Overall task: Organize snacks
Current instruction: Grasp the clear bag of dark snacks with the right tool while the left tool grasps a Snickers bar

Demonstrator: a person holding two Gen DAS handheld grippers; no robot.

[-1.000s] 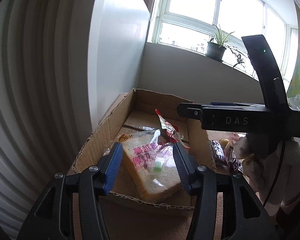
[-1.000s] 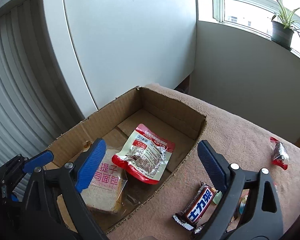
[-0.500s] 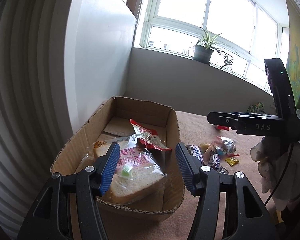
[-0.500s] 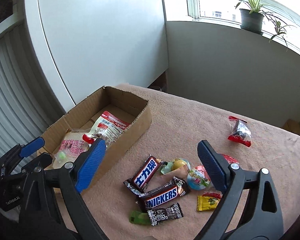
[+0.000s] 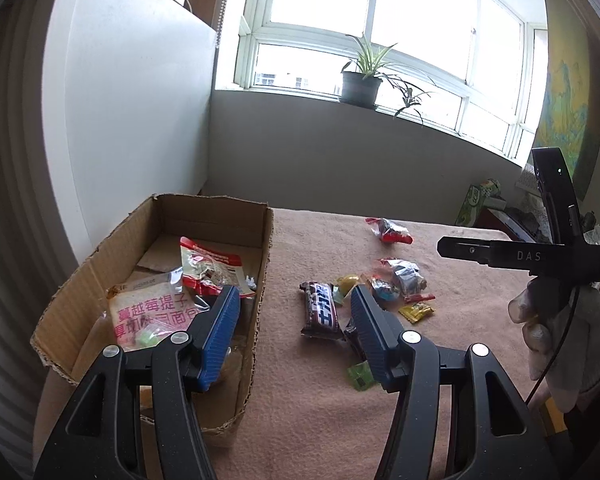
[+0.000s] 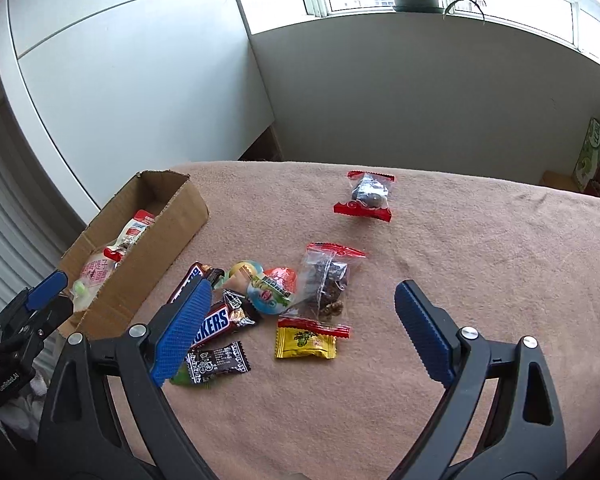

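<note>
Pink towel-like cloth [image 6: 440, 240] covers the bench, white cabinet [image 6: 140, 80] and a window sill with a potted plant [image 5: 360, 80] behind.

Cardboard box [image 5: 260, 280] sits at the bench's left end, open top. Inside: a bagged bread slice [image 5: 148, 312] with pink print, and a red-and-white pouch [image 5: 208, 268] leaning over its far edge.

Loose snacks are clustered on the cloth right of the box:
- two Snickers bars, one [image 6: 216, 322] lying across the near end of the other [image 5: 320, 310]
- black candy [image 6: 218, 360] just in front of them, over a green wrapper [image 5: 360, 376]
- yellow candy [image 6: 306, 342] near the middle
- round colourful pack [image 6: 270, 286] and a clear bag of dark pieces [image 6: 326, 280] touching each other
- red-edged packet with a dark ball [image 6: 368, 196] sits well apart, further back

Left gripper [image 5: 294, 328] is above the box's right wall, fingers apart, holding nothing; left finger over the box, right finger over the snack pile.

Right gripper [image 6: 304, 330] hovers over the cluster, fingers wide apart, nothing between them but the yellow candy below on the cloth.
</note>
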